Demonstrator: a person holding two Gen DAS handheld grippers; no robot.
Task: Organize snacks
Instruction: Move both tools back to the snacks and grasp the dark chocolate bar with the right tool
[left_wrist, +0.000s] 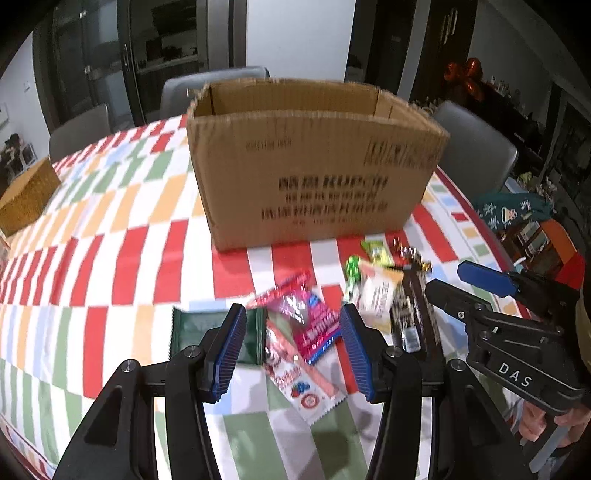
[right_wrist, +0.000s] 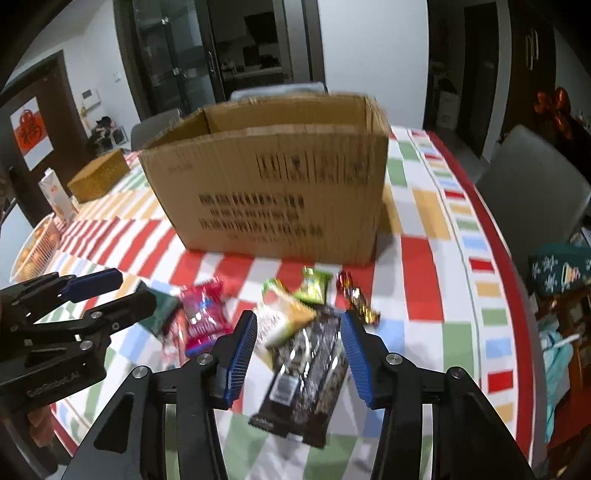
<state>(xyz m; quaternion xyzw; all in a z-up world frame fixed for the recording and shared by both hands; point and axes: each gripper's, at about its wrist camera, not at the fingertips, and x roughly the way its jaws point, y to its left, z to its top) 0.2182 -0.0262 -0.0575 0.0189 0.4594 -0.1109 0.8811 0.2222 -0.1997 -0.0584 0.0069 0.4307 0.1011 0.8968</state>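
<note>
Your left gripper (left_wrist: 293, 347) and right gripper (right_wrist: 299, 354) both hang parted and empty over the snacks (right_wrist: 303, 354) at lower centre.

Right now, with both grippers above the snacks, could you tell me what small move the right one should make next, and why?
Probably lower the right gripper onto the dark snack bar: its open jaws already straddle it, nothing is held, and the cardboard box stands open behind.

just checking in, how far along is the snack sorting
Nothing looks done: what shows of the cardboard box interior is bare. Nothing is in hand; the left gripper hangs open over the pink packet, the right gripper open around the dark wrapped bar. All the snacks lie on the tablecloth.
</note>
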